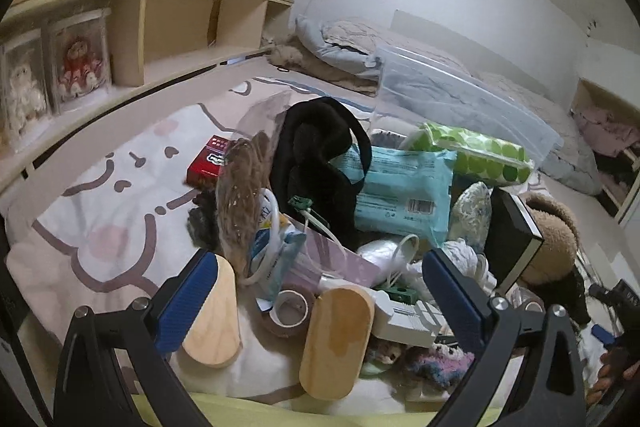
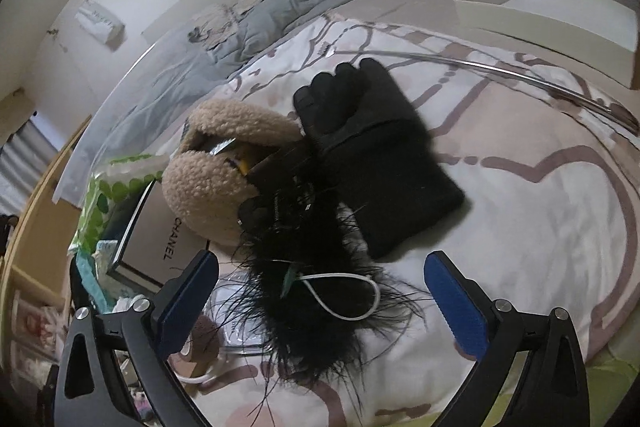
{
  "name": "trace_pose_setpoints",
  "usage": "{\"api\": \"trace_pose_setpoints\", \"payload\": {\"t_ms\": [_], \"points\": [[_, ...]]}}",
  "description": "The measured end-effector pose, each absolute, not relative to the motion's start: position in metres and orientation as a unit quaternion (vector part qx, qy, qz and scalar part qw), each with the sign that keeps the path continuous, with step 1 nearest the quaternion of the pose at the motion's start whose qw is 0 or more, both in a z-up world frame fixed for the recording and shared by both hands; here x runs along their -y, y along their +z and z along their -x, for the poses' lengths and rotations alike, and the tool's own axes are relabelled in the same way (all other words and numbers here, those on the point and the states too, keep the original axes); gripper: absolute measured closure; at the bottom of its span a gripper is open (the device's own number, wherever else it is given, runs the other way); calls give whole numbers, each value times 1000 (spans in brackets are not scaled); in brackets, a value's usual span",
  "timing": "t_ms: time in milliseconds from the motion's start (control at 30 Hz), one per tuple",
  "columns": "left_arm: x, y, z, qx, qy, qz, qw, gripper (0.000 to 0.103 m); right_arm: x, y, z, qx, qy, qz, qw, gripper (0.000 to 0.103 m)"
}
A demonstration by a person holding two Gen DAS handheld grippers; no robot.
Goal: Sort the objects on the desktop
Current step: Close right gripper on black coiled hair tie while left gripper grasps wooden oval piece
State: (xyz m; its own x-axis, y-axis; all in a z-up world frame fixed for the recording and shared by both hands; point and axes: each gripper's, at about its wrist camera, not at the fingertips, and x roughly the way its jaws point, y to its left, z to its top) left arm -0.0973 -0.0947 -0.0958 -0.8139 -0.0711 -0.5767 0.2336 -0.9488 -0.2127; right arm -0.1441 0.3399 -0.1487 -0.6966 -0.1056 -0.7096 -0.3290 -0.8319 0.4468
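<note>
Left wrist view. Left gripper (image 1: pixel 320 291): jaws spread wide, holding nothing, poised over a heap of mixed objects on a pale blanket (image 1: pixel 100 211) with a brown-line cartoon print.
- Two oval wooden pieces (image 1: pixel 336 341): nearest the camera, one just beside the left blue pad.
- Roll of brown tape (image 1: pixel 291 311): between the wooden ovals.
- White plug adapter (image 1: pixel 404 315): right of the tape.
- Teal wipes pack (image 1: pixel 404 195): centre of heap; green-dotted pack (image 1: pixel 476 153) just beyond it.
- Black fabric item (image 1: pixel 316 163): upright, left of the wipes.
- Red box (image 1: pixel 208 163): far left, apart from the heap.
- Clear plastic bin (image 1: pixel 460 95): far side, tilted.
- Wooden shelf (image 1: pixel 180 27): far left.

Right wrist view. Right gripper (image 2: pixel 320 291): jaws parted wide, nothing between them.
- Black feathery item (image 2: pixel 316 307): between the pads, with a white cable loop (image 2: pixel 344 295) lying across it.
- Black glove (image 2: pixel 372 147): just beyond, flat on the blanket.
- Tan fleece pouch (image 2: pixel 216 155): left of the glove, open.
- Black-edged box (image 2: pixel 160 239): near left, under the pouch.
</note>
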Motion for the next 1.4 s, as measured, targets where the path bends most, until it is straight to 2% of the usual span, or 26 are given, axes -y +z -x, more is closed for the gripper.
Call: {"api": "trace_pose_setpoints", "payload": {"t_ms": [67,167,333,500,700,767,900,933,1067,1167,1400], "points": [[95,-96,96,-145,-941,-295,82,0,-337,-151,149,-279,874,394,55,14],[98,-100,97,-151,-936,-304,96,0,-329,-156,162,-259,869,418,49,20],[103,-104,100,-164,-929,-317,99,0,-318,-153,172,-229,872,430,45,21],[105,-105,101,-171,-926,-322,96,0,-321,-158,185,-239,862,446,39,23],[104,-108,102,-169,-924,-329,95,1,-324,-157,198,-249,864,437,35,46],[103,-108,103,-167,-925,-330,93,1,-323,-160,199,-251,865,435,22,59],[103,-109,103,-168,-924,-333,85,2,-319,-156,195,-240,874,422,12,63],[103,-109,103,-168,-924,-333,85,3,-319,-155,194,-242,875,419,13,64],[100,-114,107,-167,-919,-350,75,22,-324,-154,189,-260,874,410,10,67],[96,-119,111,-159,-914,-367,67,29,-327,-152,183,-272,875,401,2,67],[85,-129,117,-142,-901,-407,38,39,-326,-146,173,-279,879,387,-8,68]]}}
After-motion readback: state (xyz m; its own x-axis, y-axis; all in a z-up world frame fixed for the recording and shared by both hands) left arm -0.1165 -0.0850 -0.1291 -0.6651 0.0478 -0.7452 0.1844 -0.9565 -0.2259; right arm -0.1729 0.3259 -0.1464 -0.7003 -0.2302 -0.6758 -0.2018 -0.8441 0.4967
